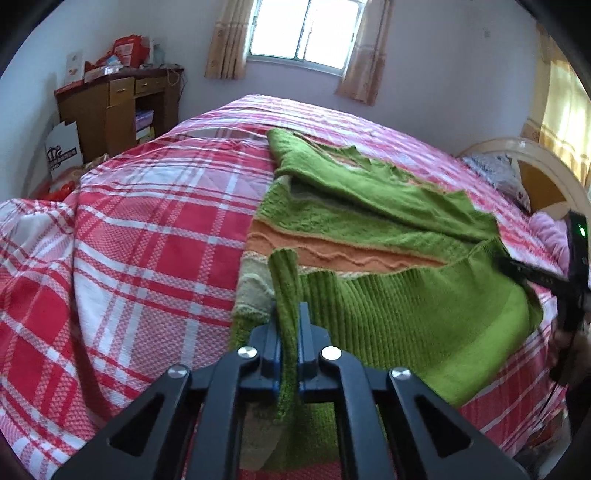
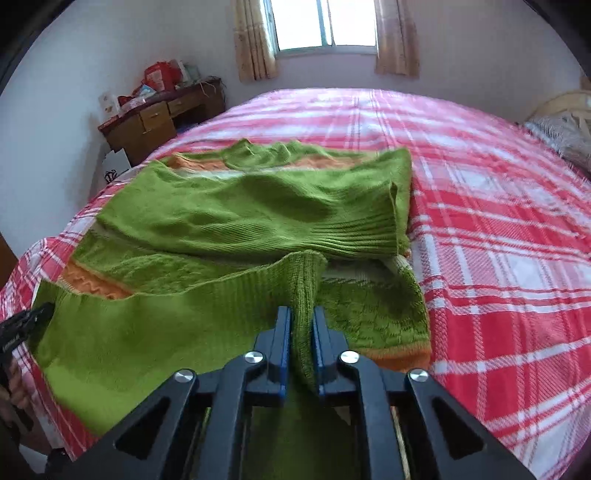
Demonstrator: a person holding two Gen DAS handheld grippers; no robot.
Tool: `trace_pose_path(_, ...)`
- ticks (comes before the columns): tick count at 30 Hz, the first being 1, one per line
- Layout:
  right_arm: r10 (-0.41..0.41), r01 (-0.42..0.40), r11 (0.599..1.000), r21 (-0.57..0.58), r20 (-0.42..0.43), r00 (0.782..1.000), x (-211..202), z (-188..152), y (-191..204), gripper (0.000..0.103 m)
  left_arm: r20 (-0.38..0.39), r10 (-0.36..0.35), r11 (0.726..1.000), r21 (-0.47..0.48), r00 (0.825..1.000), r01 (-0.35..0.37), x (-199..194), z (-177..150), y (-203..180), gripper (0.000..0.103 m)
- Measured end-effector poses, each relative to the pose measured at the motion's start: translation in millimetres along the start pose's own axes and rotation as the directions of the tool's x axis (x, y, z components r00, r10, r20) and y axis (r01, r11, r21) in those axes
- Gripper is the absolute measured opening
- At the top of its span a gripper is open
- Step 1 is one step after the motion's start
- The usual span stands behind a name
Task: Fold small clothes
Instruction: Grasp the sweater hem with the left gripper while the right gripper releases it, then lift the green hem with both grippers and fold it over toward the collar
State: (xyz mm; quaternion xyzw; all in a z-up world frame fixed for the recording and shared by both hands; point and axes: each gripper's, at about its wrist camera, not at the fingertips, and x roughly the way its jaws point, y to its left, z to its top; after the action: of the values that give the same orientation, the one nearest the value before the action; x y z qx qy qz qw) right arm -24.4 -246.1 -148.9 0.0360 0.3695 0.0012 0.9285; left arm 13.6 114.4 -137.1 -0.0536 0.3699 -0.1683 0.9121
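Both the left gripper (image 1: 287, 317) and right gripper (image 2: 301, 321) pinch the ribbed hem of the green-and-orange knitted sweater (image 1: 369, 229) near the plaid-covered bed's (image 1: 147, 229) near edge; uneven lifting could skew the fold.

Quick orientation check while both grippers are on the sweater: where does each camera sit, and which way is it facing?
Left wrist: behind the left gripper, looking down across the bed toward the window; its fingers pinch the green sweater hem; right gripper at right edge.
Right wrist: behind the right gripper, same heading; pinches the hem; left gripper and a hand at left edge.
Shared: sweater, bed, window, wooden desk.
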Motion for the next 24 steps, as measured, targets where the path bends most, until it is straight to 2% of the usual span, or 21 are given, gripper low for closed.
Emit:
trace_pose_path(3,-0.005,0.005,1.0,-0.003,0.05,0.999,-23,-2,4,0.01,0.029,-0.024,0.999,-0.03,0.999,0.025,-11,6,2,0.006)
trace_pose_path(9,-0.014,0.007,0.999,0.045,0.16,0.987,-71,1,2,0.009,0.089,-0.033,0.999,-0.019,0.995,0.035,-25,26,-9,0.006)
trace_pose_path(14,-0.092,0.086,0.996,0.036,0.236,0.967,-88,17,0,0.007,0.103,-0.019,1.0,-0.014,0.994,0.021,-20,49,-15,0.006)
trace_pose_path(17,-0.121,0.115,0.993,0.037,0.243,0.962,-85,24,-3,0.004,0.106,-0.027,0.999,-0.034,0.994,0.031,-14,59,-15,0.006)
trace_pose_path(20,-0.083,0.074,0.996,0.053,0.204,0.975,-74,31,-7,0.004,0.09,-0.008,0.999,-0.034,0.996,0.011,-3,65,-18,0.005)
trace_pose_path(23,0.012,-0.025,0.998,0.064,0.184,0.983,-69,29,-13,0.005,0.093,-0.024,0.999,-0.026,0.995,0.026,-1,62,-20,0.005)
trace_pose_path(24,0.024,-0.035,0.997,0.067,0.166,0.986,-65,27,-14,0.005,0.092,-0.028,0.999,-0.024,0.995,0.031,-1,60,-20,0.005)
